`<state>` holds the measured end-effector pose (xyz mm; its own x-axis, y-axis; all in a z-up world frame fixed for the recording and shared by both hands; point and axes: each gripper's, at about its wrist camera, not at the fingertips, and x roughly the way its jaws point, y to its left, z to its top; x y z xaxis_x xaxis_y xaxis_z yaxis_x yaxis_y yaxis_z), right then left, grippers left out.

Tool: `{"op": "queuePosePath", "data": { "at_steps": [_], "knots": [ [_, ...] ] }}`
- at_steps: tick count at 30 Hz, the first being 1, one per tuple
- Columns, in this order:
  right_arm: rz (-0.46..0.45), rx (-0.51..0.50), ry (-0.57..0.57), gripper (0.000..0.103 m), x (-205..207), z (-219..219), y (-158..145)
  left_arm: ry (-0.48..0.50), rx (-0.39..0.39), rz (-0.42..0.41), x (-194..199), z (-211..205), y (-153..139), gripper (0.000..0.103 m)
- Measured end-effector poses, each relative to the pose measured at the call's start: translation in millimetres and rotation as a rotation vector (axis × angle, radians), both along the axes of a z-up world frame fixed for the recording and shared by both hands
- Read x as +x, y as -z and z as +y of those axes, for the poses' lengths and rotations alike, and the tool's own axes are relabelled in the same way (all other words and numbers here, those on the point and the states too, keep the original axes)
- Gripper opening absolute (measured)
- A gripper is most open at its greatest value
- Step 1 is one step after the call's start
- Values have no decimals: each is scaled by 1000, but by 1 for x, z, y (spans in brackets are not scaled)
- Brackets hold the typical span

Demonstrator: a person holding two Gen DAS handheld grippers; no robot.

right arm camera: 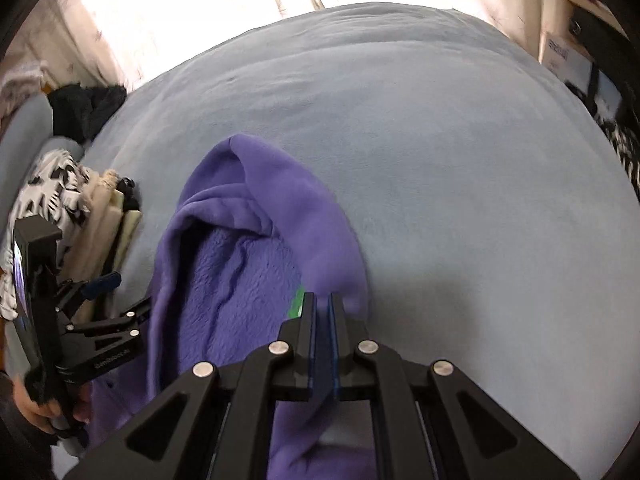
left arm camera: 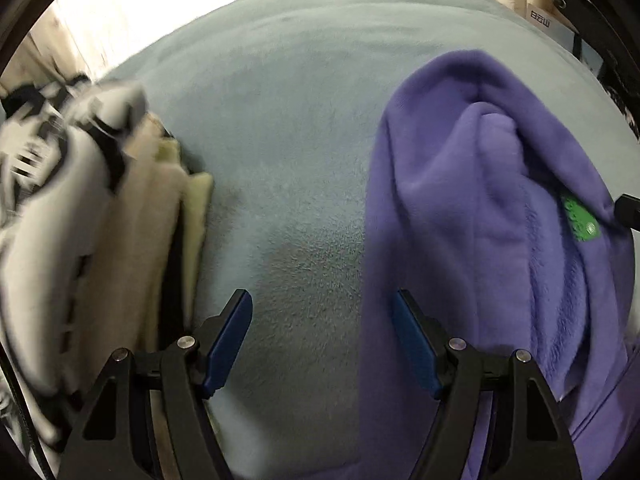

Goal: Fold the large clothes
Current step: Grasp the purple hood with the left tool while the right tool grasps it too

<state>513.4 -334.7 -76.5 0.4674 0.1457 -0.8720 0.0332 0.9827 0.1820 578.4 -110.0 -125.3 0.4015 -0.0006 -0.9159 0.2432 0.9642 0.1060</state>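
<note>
that purple fleece hoodie (right arm camera: 256, 240) lying bunched on the grey-blue blanket (right arm camera: 440, 160) looks thick, floppy and bulky, right gripper (right arm camera: 322, 312) already pinching its edge by the green tag, left gripper (left arm camera: 322, 344) open and empty, so I'd grab the opposite hem

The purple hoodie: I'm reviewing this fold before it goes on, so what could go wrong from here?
1. The right gripper pinches only a thin edge of the purple hoodie, so the fleece may slip out.
2. The left gripper is open over the grey blanket with nothing between its fingers; closing there could catch the blanket instead.
3. The stack of folded clothes lies close beside the left gripper and might get knocked.
</note>
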Motion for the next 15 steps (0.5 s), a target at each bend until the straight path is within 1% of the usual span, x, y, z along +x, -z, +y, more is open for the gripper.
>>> {"op": "queuePosePath", "data": {
  "at_steps": [1, 2, 4, 6, 8, 10, 11, 12, 13, 14, 15],
  "knots": [
    [-3, -37, -2, 5, 6, 2, 3, -2, -18, 7, 3, 1, 2, 71],
    [0, -50, -10, 5, 8, 3, 5, -2, -40, 13, 5, 2, 2, 71],
    [4, -40, -18, 5, 11, -3, 6, 5, -86, 29, 9, 1, 5, 71],
    [-5, 23, -9, 5, 9, -14, 6, 20, -108, 37, 11, -3, 7, 71],
    [-4, 82, 5, 6, 6, -27, 8, 35, -99, 36, 12, -10, 9, 71],
    [5, 111, 25, 6, 7, -36, 12, 55, -87, 26, 15, -16, 11, 71],
    [8, 118, 34, 6, 7, -39, 14, 62, -84, 20, 16, -19, 11, 58],
    [8, 127, 42, 6, 7, -40, 16, 80, -94, 14, 14, -21, 11, 40],
    [6, 138, 48, 7, 7, -41, 17, 106, -111, 22, 12, -26, 10, 4],
    [-2, 158, 56, 8, 6, -43, 19, 106, -86, 12, 10, -30, 8, 3],
    [-7, 165, 61, 8, 6, -43, 19, 99, -45, -14, 8, -32, 4, 3]
  ]
}}
